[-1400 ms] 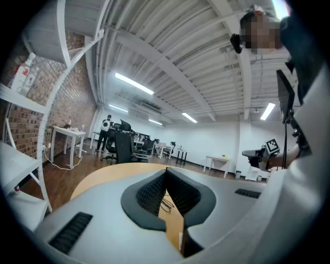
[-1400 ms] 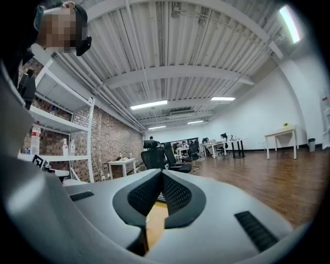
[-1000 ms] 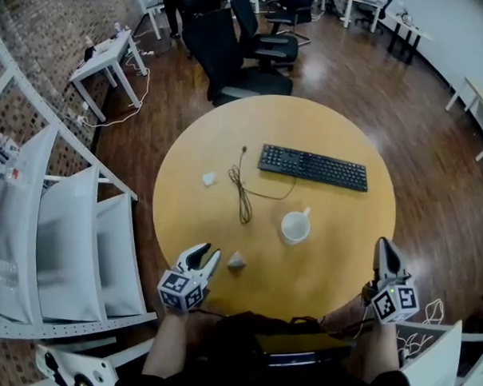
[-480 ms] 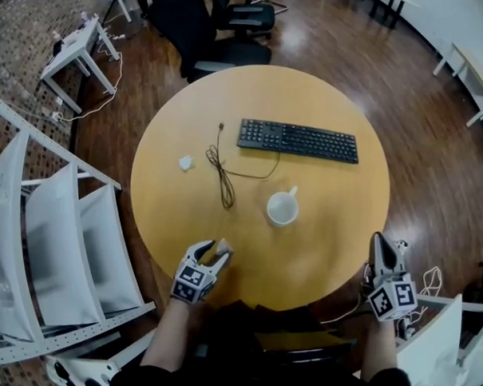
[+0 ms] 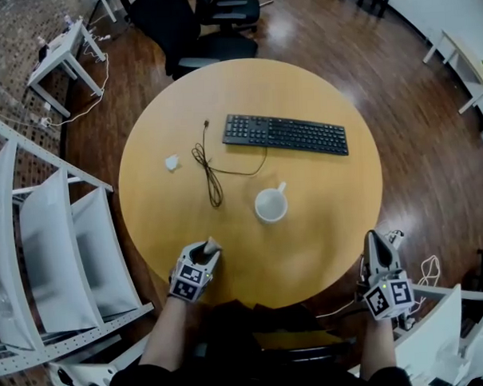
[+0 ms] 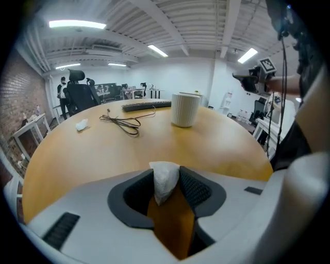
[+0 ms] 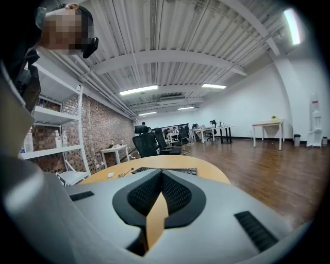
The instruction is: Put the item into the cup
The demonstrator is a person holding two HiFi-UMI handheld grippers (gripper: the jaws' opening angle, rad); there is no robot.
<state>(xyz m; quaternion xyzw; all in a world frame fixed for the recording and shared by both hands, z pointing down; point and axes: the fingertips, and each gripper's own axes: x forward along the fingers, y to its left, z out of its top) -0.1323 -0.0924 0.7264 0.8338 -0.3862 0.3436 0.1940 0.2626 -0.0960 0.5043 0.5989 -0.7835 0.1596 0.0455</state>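
Grasping the item is the step in hand: the left gripper sits at the lower left of the head view, low at the near edge of the round table. Its jaws are closing with the white crumpled wad between them, and both pads appear to press the wad's sides. The wad is therefore held in the jaw tips, at or just above the tabletop; which cannot be told. The white cup stands upright near the frame centre, up and right of the left gripper and well apart from it. The right gripper hangs at the lower right, off the table edge, with its jaws together and nothing between them. By judgement, the next move calls for lifting the wad, carrying it up-right over the cup's open mouth and releasing it there; the cable and keyboard lie beyond that path. Against the frame one second earlier, the wad no longer lies free on the table just right of the spread left jaws. The cup, keyboard, cable and the small white scrap keep their layout, and the right gripper remains idle.
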